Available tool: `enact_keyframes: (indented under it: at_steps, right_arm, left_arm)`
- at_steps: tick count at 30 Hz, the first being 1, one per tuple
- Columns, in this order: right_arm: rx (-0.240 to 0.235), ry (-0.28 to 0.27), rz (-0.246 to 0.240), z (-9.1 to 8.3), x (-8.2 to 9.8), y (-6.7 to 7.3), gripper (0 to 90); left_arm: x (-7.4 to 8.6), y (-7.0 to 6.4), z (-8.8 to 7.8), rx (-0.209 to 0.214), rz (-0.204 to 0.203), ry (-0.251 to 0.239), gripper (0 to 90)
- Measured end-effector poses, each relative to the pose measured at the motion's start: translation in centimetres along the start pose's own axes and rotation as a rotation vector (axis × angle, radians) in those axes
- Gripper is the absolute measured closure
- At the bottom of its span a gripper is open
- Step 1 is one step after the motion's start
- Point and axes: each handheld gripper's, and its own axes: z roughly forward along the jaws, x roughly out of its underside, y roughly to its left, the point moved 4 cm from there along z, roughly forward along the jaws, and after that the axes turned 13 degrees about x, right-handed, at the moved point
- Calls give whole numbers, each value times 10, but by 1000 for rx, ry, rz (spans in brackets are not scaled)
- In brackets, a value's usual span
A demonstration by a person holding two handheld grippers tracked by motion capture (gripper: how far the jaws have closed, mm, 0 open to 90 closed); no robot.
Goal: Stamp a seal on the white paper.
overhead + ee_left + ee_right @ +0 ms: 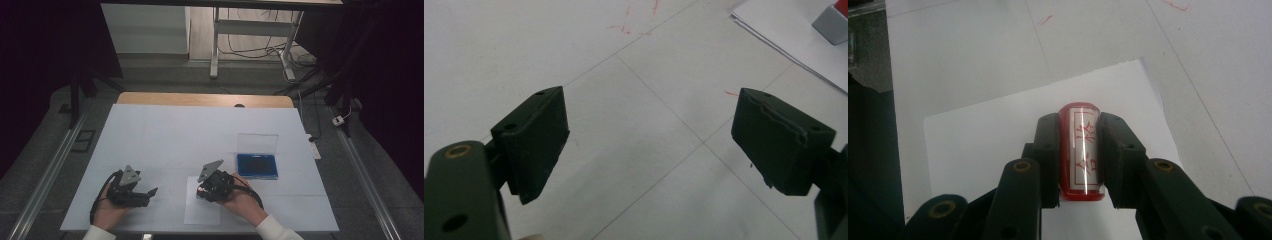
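Note:
A red stamp (pixel 1082 150) with a clear label of red characters sits clamped between the jaws of my right gripper (pixel 1081 120). It hangs over a white sheet of paper (pixel 978 135). In the high view the right gripper (pixel 201 193) points left over the paper (pixel 202 214) near the table's front edge, with the stamp (pixel 200 190) at its tip. My left gripper (pixel 149 193) rests to the left of the paper, and its jaws (pixel 649 115) stand wide apart over the bare table with nothing between them.
A blue ink pad (pixel 257 165) with its clear lid (pixel 257 142) raised stands right of the right hand. White covering (pixel 175 130) spans the table, with faint red marks (pixel 626 27). The paper's corner (pixel 784 37) lies beyond the left gripper.

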Motion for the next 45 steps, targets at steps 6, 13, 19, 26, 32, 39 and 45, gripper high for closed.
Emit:
enact_keyframes:
  at_steps: [6, 13, 19, 26, 32, 39, 45]
  right_arm:
    - [-1, -3, 2, 0, 0, 0, 704]
    - [-3, -12, 11, 0, 1, 0, 702]
    - [-20, -38, 25, -4, 0, -3, 698]
    - [-16, -30, 55, -5, 1, -8, 696]
    - [-38, -87, 142, -13, 3, -19, 695]
    - [-27, -107, 177, -21, 6, -28, 695]
    - [-17, -117, 183, -24, 7, -32, 695]
  left_arm:
    - [0, 1, 0, 2, 0, 0, 153]
    - [0, 1, 0, 2, 0, 0, 153]
    - [1, 3, 0, -1, -5, 1, 153]
    - [2, 3, 0, 0, -5, 0, 153]
    - [2, 4, 0, 1, -6, 1, 153]
    - [2, 3, 1, -4, -2, 6, 153]
    - [2, 3, 2, 0, 3, 13, 153]
